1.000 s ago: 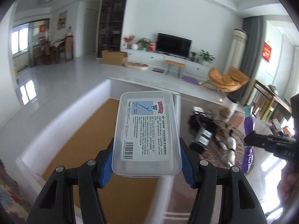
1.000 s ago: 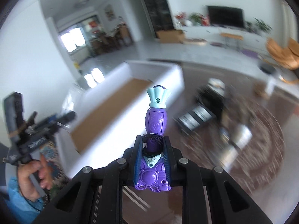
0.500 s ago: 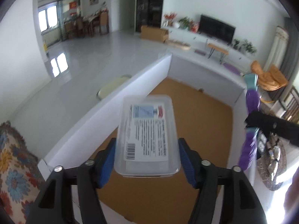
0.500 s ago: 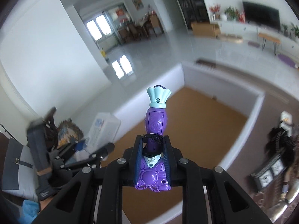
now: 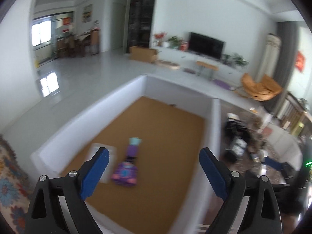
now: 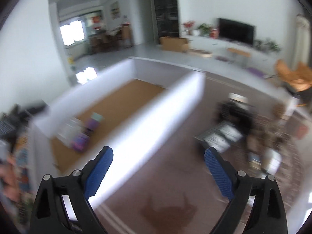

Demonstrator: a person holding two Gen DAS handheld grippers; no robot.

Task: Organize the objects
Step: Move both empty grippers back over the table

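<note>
The left gripper (image 5: 154, 161) stands wide apart with nothing between its blue pads, its jaws having just been opening. Below it, the large white-walled box with a brown cardboard floor (image 5: 83, 115) holds two things near its near left corner: the clear plastic lidded container with a printed label (image 5: 112, 151), partly hidden behind the left pad, and just beside it, to the right, the purple plastic toy with a pale teal fan-shaped end (image 5: 128, 165), lying flat. The right gripper (image 6: 159, 160) has also just been opening and gapes empty above the box's right wall and the brownish floor (image 6: 167, 175). A blurred heap of dark items (image 6: 234, 124) lies on a patterned rug to the right.
</note>
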